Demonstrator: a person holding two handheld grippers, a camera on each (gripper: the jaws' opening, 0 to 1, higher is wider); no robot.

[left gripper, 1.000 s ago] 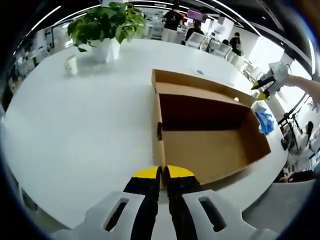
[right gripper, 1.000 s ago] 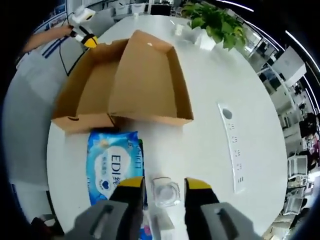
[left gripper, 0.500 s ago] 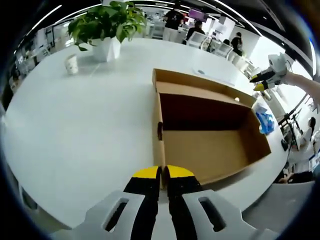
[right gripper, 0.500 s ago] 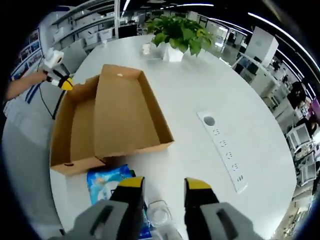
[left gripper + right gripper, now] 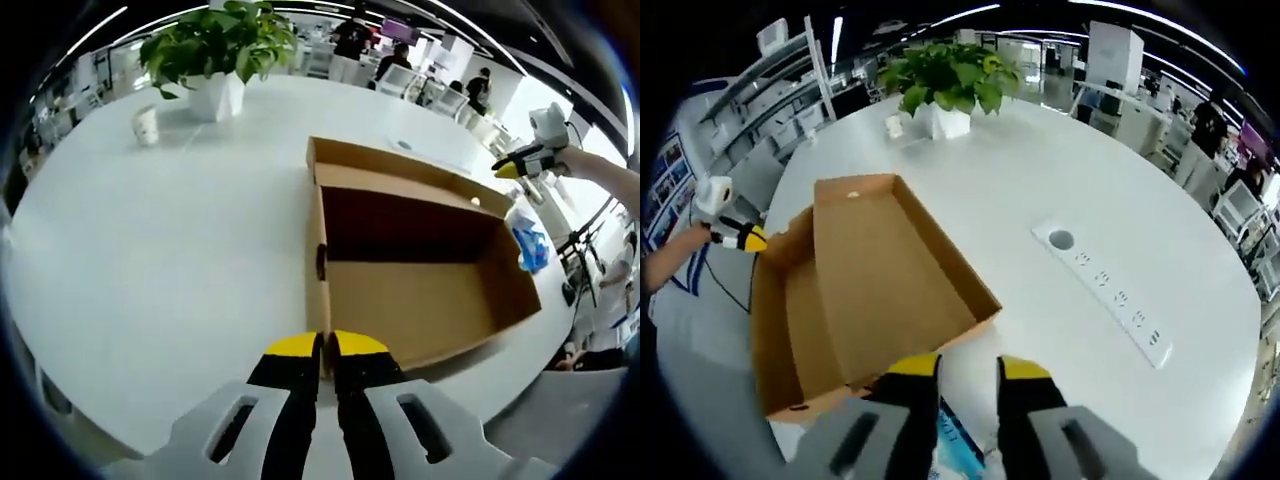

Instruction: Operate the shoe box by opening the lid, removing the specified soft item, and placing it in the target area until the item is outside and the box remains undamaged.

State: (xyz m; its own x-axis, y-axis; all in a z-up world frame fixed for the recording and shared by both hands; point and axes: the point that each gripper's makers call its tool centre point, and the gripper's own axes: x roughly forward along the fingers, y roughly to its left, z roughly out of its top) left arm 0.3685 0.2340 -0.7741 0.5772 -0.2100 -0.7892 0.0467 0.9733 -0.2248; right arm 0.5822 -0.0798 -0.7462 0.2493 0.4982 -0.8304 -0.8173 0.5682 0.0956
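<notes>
my left fingers point(image 5: 322, 345) pinch the open shoe box point(image 5: 420, 260) wall; my right fingers point(image 5: 968, 372), slightly apart, hover above the blue wipes pack point(image 5: 962, 436) by the desk point(image 5: 1060, 330) edge.

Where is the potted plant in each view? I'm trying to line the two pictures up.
Left gripper view: the potted plant stands at upper left, on the white table, beyond the open shoe box.
Right gripper view: the potted plant stands at top centre, beyond the far end of the shoe box.
Shared landmark: the small paper cup beside the plant.
</notes>
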